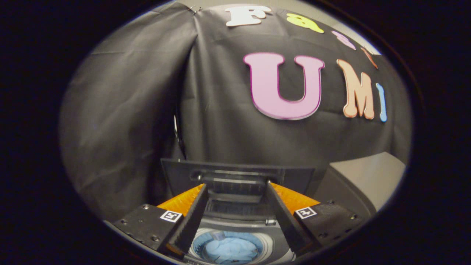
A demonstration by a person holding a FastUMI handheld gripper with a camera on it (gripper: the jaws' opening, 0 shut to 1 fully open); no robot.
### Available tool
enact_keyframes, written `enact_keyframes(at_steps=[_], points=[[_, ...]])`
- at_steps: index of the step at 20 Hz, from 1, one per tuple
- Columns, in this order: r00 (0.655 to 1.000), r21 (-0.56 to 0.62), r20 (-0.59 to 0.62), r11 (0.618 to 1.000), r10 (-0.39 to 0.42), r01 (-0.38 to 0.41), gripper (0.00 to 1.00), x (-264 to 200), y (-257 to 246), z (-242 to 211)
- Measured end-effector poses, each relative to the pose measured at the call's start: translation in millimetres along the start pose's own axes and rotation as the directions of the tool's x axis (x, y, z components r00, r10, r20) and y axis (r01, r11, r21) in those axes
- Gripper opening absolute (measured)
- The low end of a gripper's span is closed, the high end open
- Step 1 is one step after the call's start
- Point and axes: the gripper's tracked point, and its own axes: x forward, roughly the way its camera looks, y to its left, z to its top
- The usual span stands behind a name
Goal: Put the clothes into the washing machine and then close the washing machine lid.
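Note:
The washing machine (239, 223) lies below and between my fingers, with its round drum open to me. A light blue garment (230, 251) lies bunched inside the drum. The dark lid (294, 176) stands raised at the back of the machine, just beyond my fingertips, its recessed handle level with them. My gripper (236, 184) is open and holds nothing; its fingers spread wide over the drum opening and point at the lid.
A grey flat surface (368, 176) stands to the right of the machine. Black cloth walls (128, 110) close off the space behind and to the left, with a fold where they meet.

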Motion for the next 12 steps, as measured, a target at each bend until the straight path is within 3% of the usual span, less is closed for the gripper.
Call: enact_keyframes(at_steps=[7, 12], points=[[0.979, -0.002, 0.2, 0.999, -0.047, 0.048, 0.95, 32.3, -7.3, 71.4], [0.971, -0.03, 0.228, 0.996, -0.077, 0.086, 0.96, 69.2, -9.1, 69.9]])
